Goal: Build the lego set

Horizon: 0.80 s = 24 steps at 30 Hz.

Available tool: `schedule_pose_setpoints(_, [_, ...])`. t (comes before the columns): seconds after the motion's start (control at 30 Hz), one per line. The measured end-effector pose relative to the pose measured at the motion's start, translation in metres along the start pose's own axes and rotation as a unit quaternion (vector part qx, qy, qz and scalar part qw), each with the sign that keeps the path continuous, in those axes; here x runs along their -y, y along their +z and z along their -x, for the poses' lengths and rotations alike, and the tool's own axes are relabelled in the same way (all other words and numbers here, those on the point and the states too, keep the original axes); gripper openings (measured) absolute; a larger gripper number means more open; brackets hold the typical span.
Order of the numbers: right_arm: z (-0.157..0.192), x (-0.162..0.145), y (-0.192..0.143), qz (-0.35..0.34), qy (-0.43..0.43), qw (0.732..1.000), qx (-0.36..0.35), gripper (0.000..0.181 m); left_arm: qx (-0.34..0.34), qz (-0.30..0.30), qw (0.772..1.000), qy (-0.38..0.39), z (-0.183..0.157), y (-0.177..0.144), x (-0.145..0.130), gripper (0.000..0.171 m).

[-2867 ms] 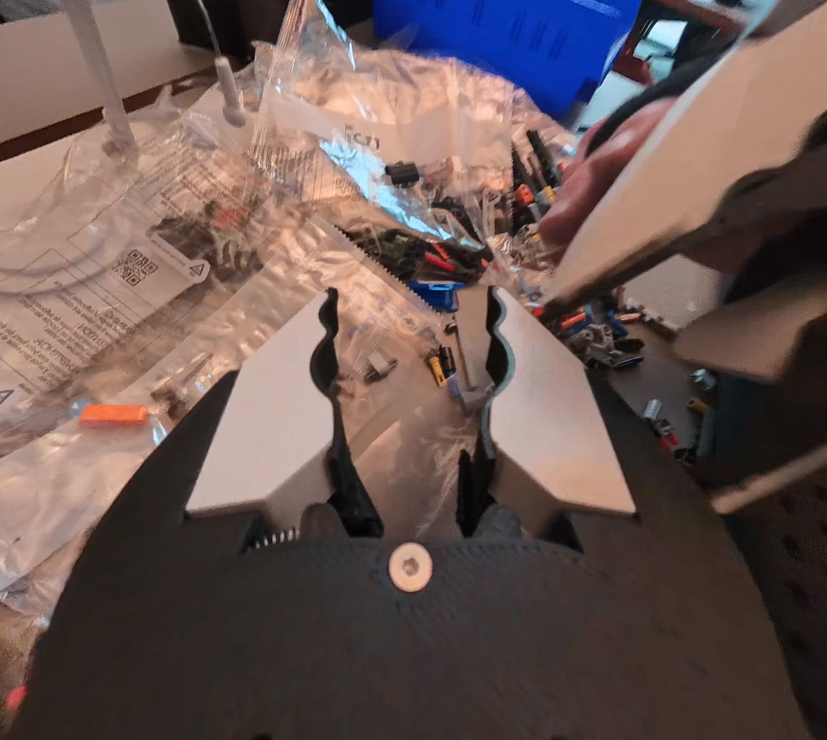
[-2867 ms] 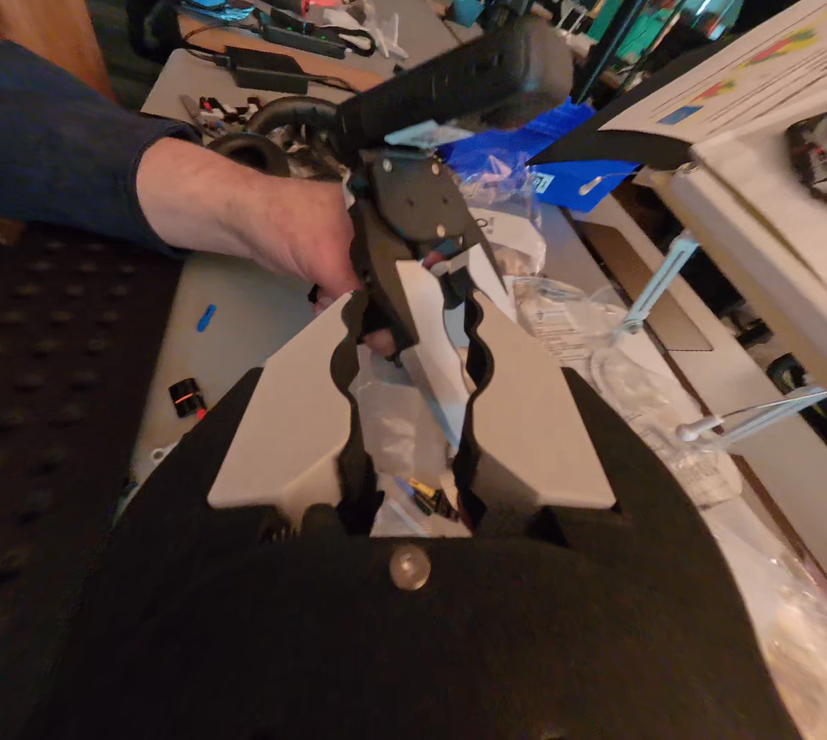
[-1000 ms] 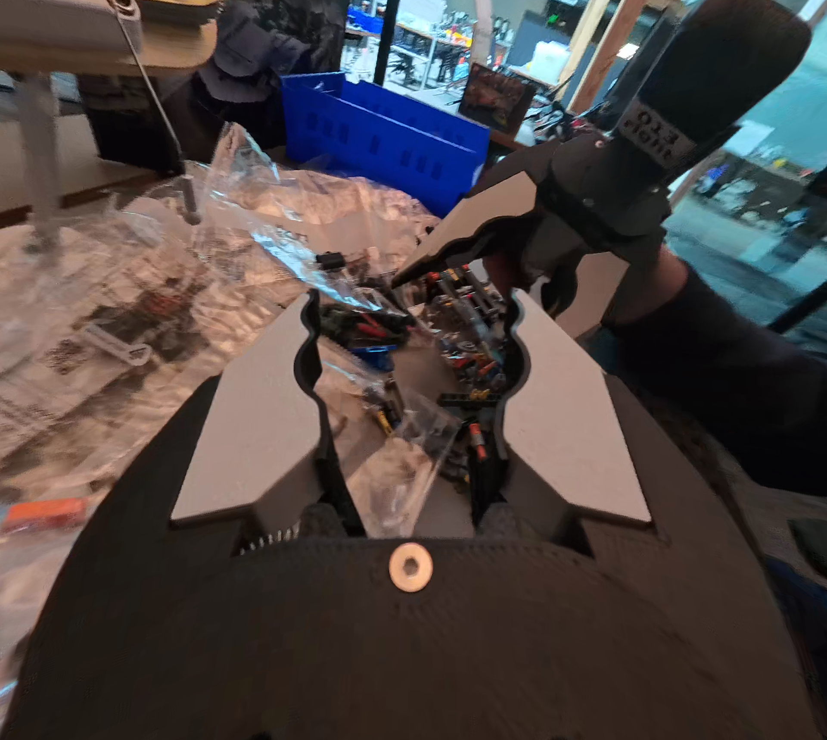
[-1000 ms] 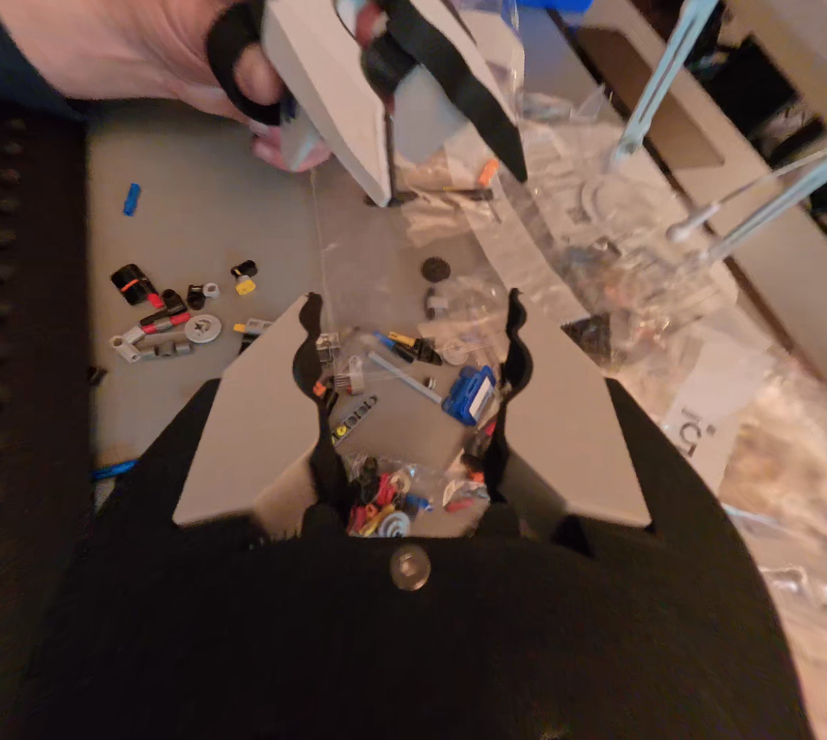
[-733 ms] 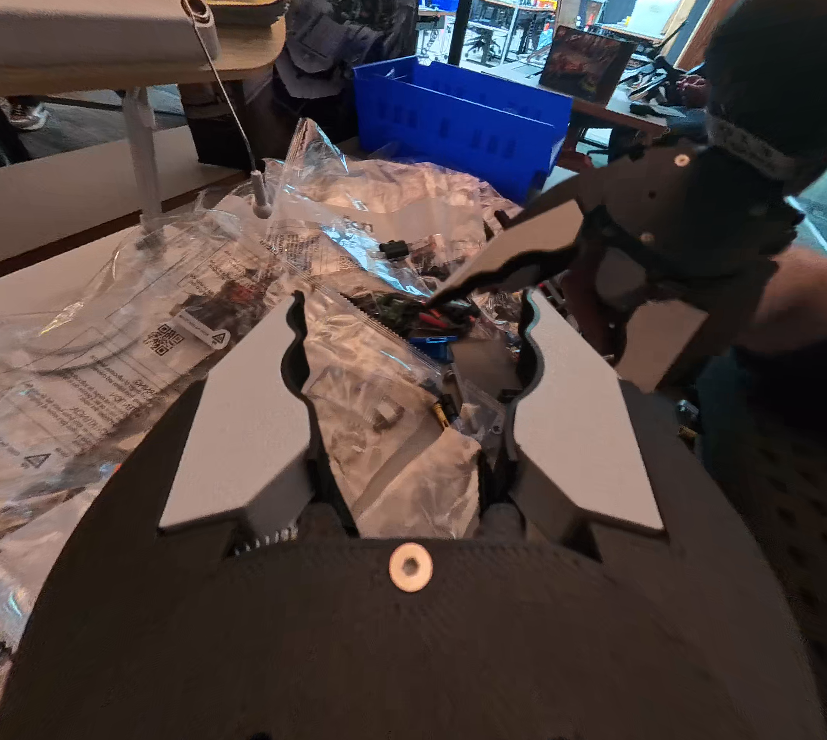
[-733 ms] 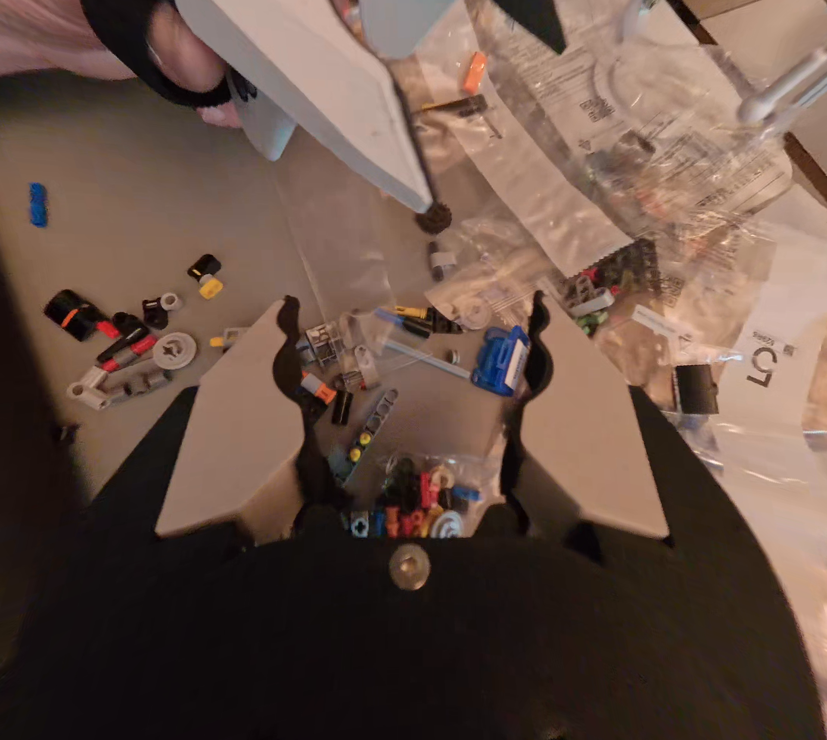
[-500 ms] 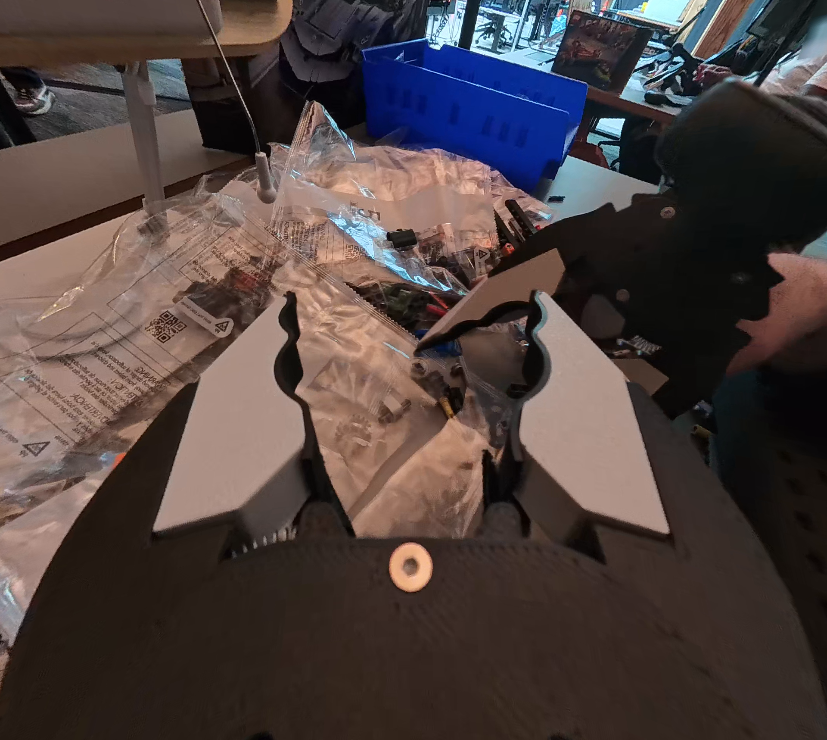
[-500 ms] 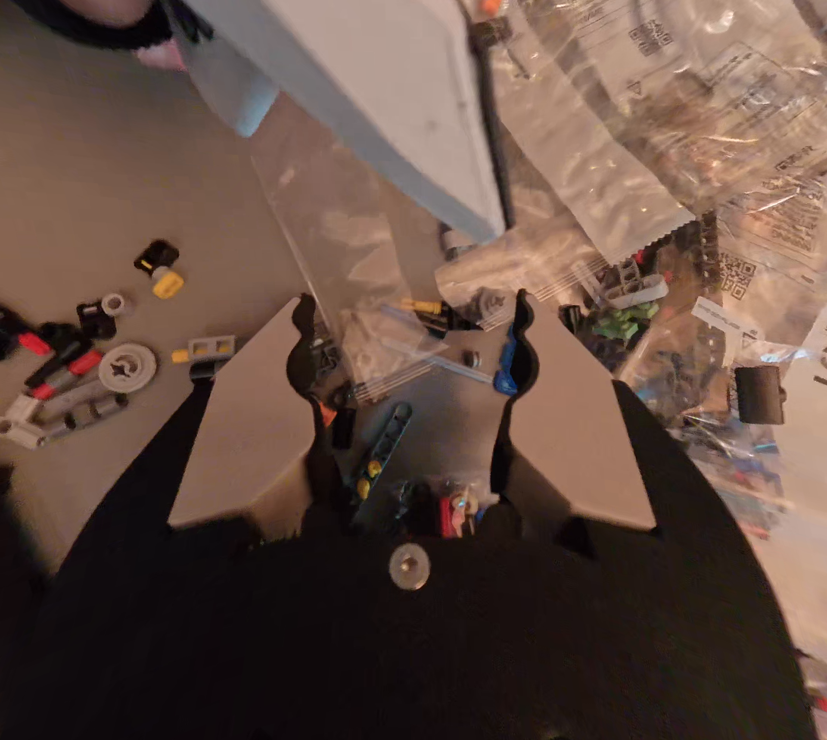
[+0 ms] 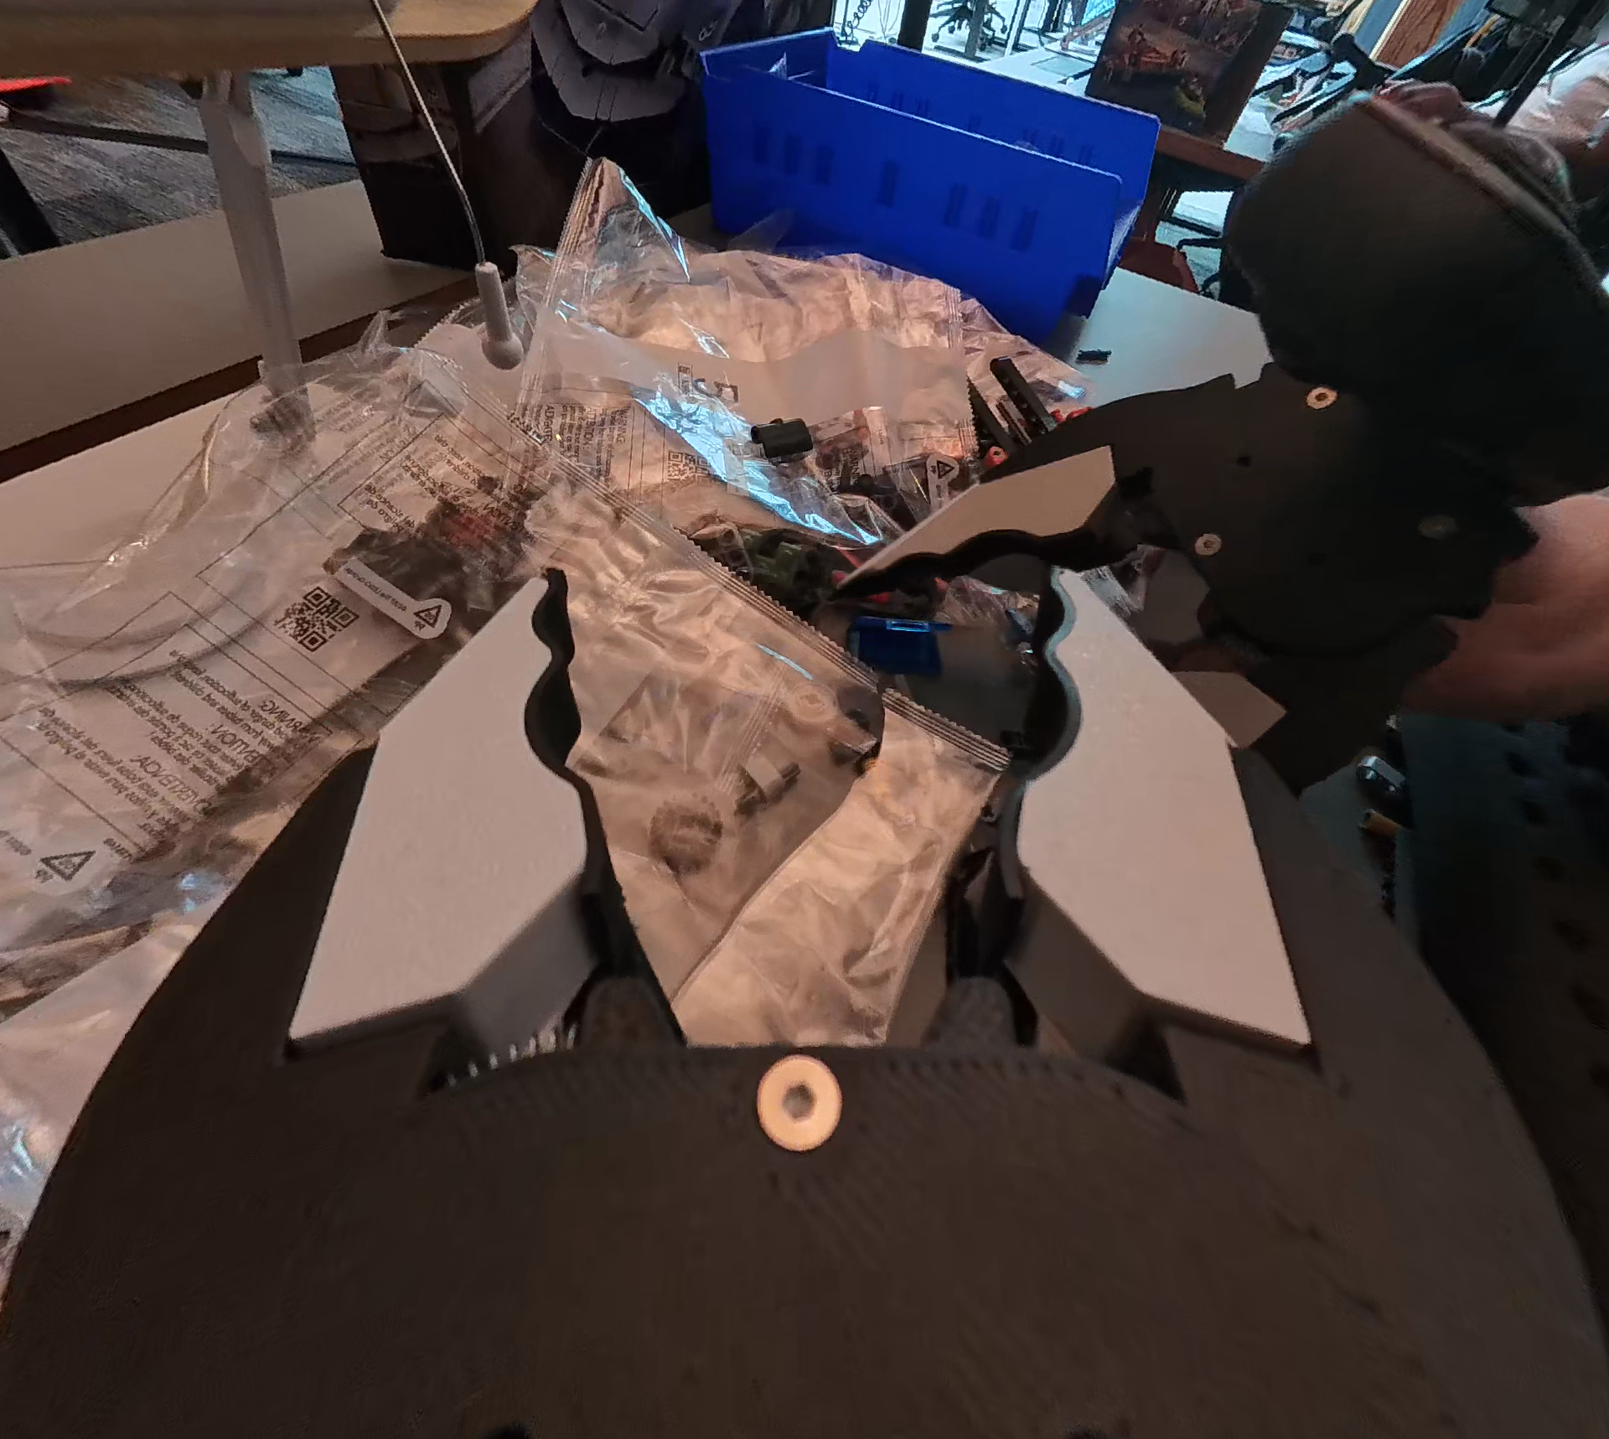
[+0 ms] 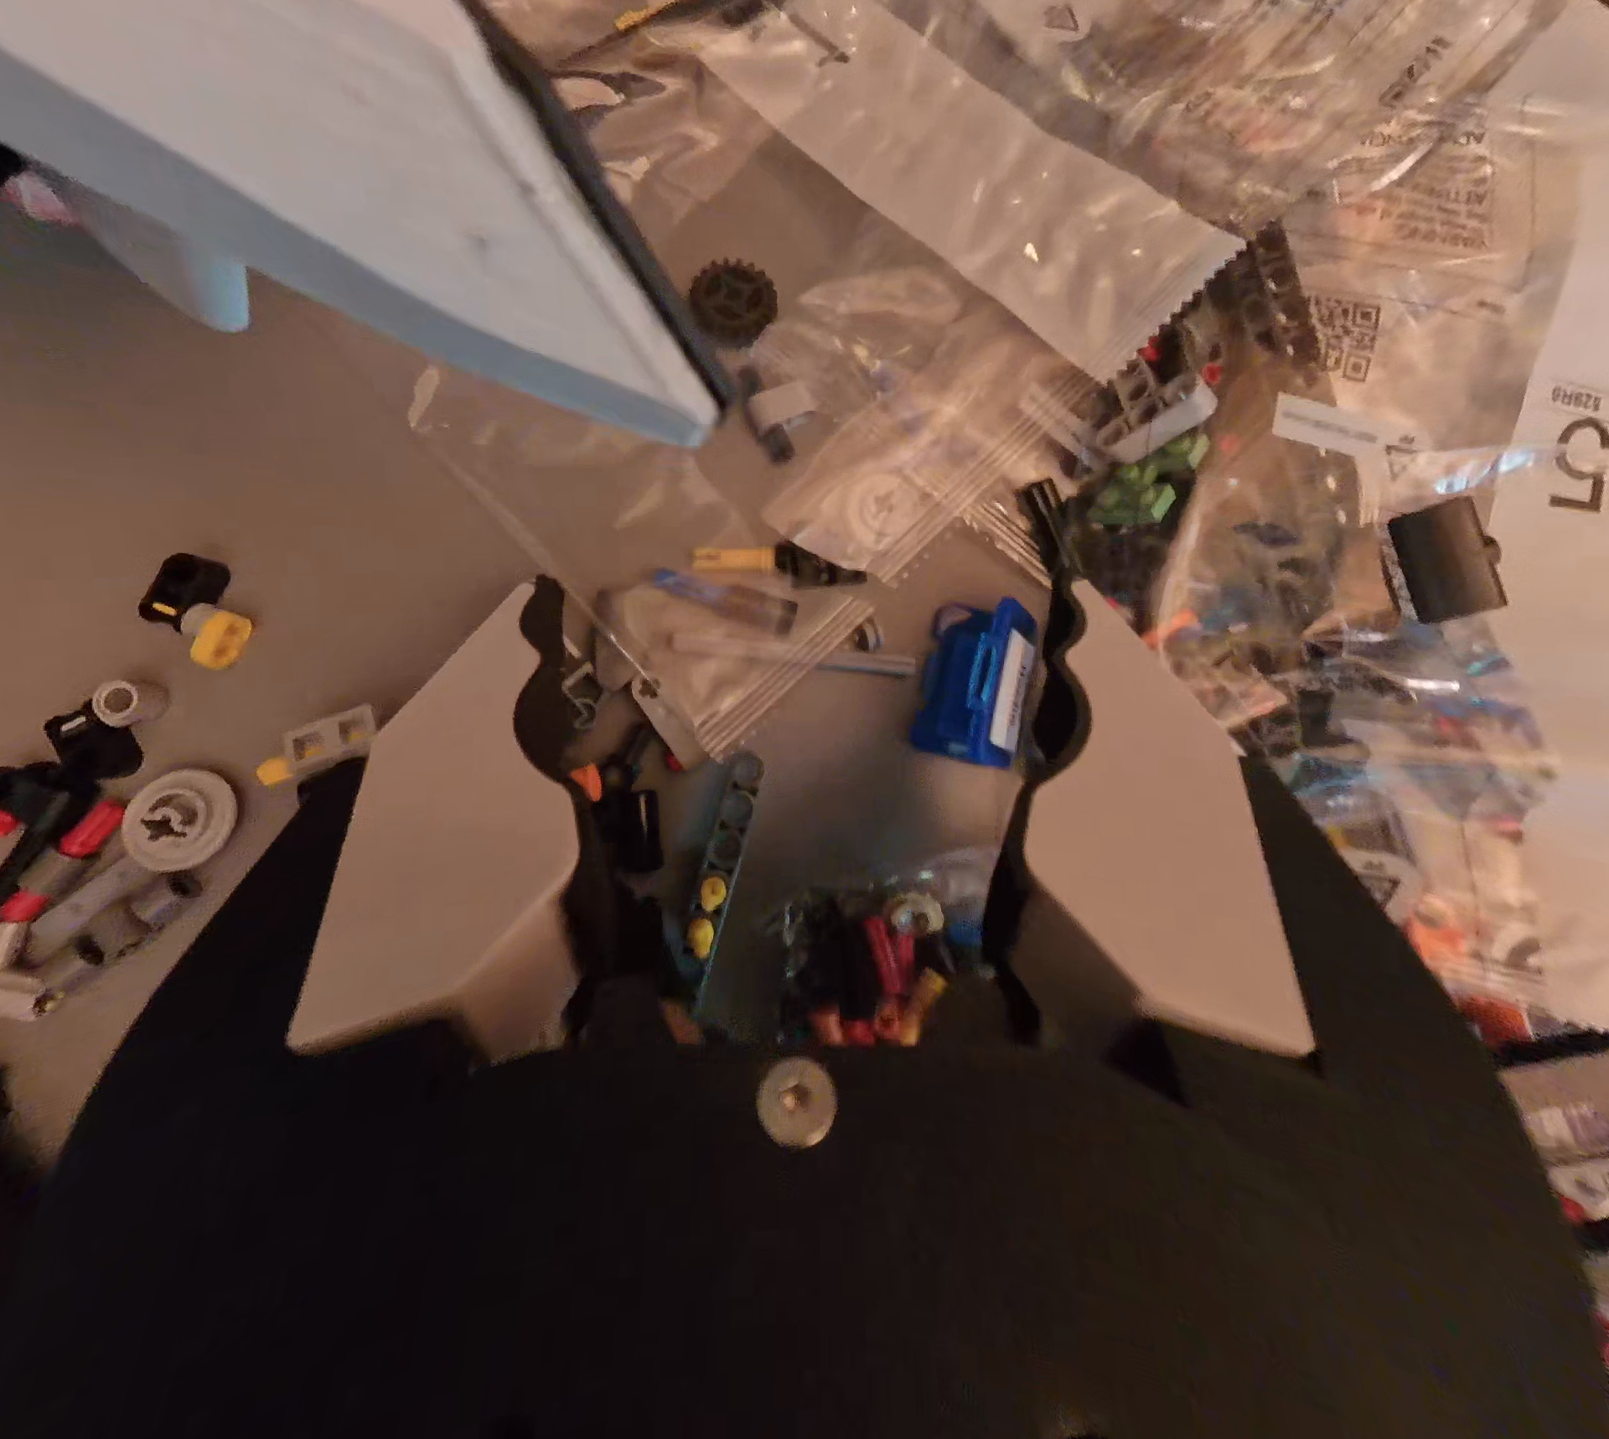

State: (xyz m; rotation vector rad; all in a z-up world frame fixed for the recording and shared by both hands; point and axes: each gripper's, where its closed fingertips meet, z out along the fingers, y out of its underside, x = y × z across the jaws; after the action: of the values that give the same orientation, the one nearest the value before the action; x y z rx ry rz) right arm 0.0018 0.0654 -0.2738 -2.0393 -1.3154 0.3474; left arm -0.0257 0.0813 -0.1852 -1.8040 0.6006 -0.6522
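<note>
Loose lego parts lie on the grey table (image 10: pixel 261 483). A blue piece (image 10: pixel 975 687) lies just inside my right gripper's (image 10: pixel 797 613) right finger; the gripper is open, empty and hovers over the parts. Under it are a teal beam with yellow pins (image 10: pixel 718 875) and a small bag of coloured pins (image 10: pixel 871 944). A black gear (image 10: pixel 731 296) lies by the tip of the left gripper's finger (image 10: pixel 348 135). My left gripper (image 9: pixel 801 613) is open and empty over a clear bag of small parts (image 9: pixel 740 770). The blue piece (image 9: pixel 897 635) lies beyond it, under the right gripper's finger (image 9: pixel 1001 518).
Crinkled clear bags (image 9: pixel 696 370) with more parts cover the table's middle and left. A blue bin (image 9: pixel 914 178) stands behind them. A white book stand (image 9: pixel 252 248) rises at the far left. Grey, black and yellow parts (image 10: pixel 178 818) lie scattered at the right view's left side. One gripper's finger ends stand about 9 cm off the other's.
Both grippers have opened wider since the earliest frames. The right gripper has swung down over the loose parts, and the blue piece now lies between its fingers. The left gripper has dropped towards the bags.
</note>
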Motion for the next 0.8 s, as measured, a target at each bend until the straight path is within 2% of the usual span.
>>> schedule_pose_setpoints(0.07, [-0.01, -0.003, -0.001, 0.002, 0.023, 1.0, -0.02, 0.099, 0.001, 0.003, 1.0, -0.001, 0.001, 0.001, -0.002, 0.104])
schedule_pose_setpoints(0.13, [-0.009, -0.005, 0.0, -0.011, 0.041, 0.999, -0.009, 0.096, 0.0, 0.007, 1.0, -0.005, 0.001, 0.002, -0.004, 0.104])
schedule_pose_setpoints(0.27, [-0.015, -0.006, -0.001, -0.031, 0.04, 0.999, -0.019, 0.118, -0.002, 0.011, 1.0, -0.012, 0.002, 0.003, -0.006, 0.105])
schedule_pose_setpoints(0.33, [-0.013, -0.007, -0.003, -0.032, 0.035, 0.999, -0.02, 0.112, -0.004, 0.014, 1.0, -0.014, 0.002, 0.004, -0.008, 0.106])
schedule_pose_setpoints(0.53, [-0.016, -0.009, -0.003, -0.031, 0.051, 0.998, -0.033, 0.113, -0.008, 0.024, 1.0, -0.013, -0.001, 0.007, -0.012, 0.106])
schedule_pose_setpoints(0.67, [-0.022, -0.007, -0.006, -0.035, 0.044, 0.996, -0.067, 0.121, 0.003, 0.023, 1.0, 0.005, 0.001, 0.007, -0.011, 0.103])
schedule_pose_setpoints(0.7, [-0.024, -0.007, -0.006, -0.036, 0.05, 0.995, -0.078, 0.116, 0.006, 0.024, 1.0, 0.011, 0.001, 0.007, -0.011, 0.102])
schedule_pose_setpoints(0.73, [-0.026, -0.007, -0.006, -0.035, 0.064, 0.993, -0.088, 0.099, 0.006, 0.025, 1.0, 0.013, 0.001, 0.007, -0.012, 0.102])
schedule_pose_setpoints(0.8, [-0.04, -0.01, -0.006, -0.034, 0.091, 0.986, -0.134, 0.056, 0.007, 0.026, 1.0, 0.014, 0.0, 0.007, -0.012, 0.102])
